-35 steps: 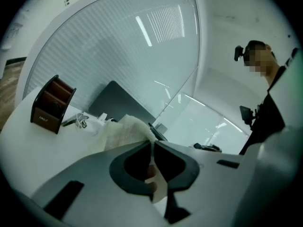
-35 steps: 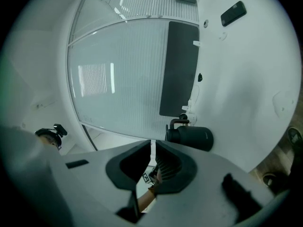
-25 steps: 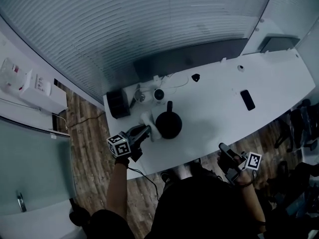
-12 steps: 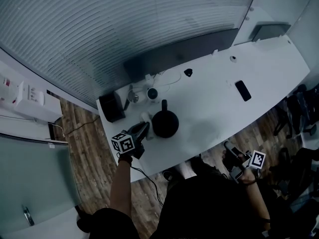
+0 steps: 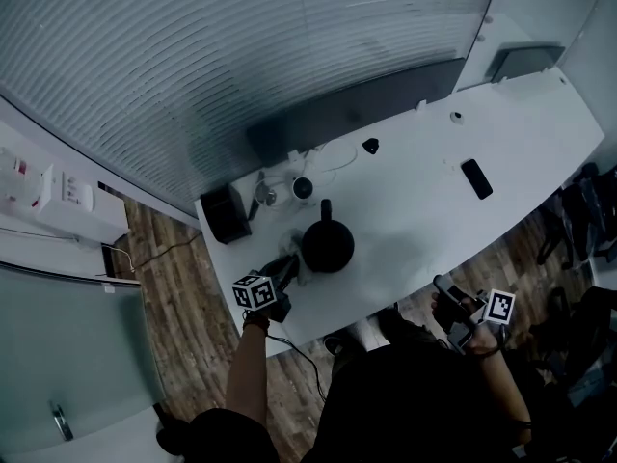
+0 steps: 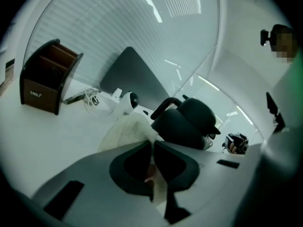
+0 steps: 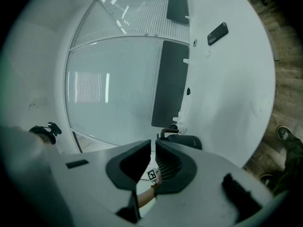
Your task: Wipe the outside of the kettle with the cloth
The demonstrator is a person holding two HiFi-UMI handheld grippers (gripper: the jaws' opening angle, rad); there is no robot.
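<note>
Change: left gripper (image 5: 286, 266) sank lower at the kettle's (image 5: 328, 246) left side; right gripper (image 5: 442, 295) pretty much stayed put.
Head view: kettle sits on the table (image 5: 415, 201), left gripper just beside it, right gripper well apart, off the near edge.
Left gripper view: jaws pinching the cloth (image 6: 128, 129), bunched right by the kettle.
Right gripper view: jaws pressed together, nothing between.

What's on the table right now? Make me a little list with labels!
kettle: black, upright on the white table
cloth: white, bunched right beside the kettle
left gripper: shut on the cloth
right gripper: shut, empty, held off the table's near edge
other things: dark phone, brown box
</note>
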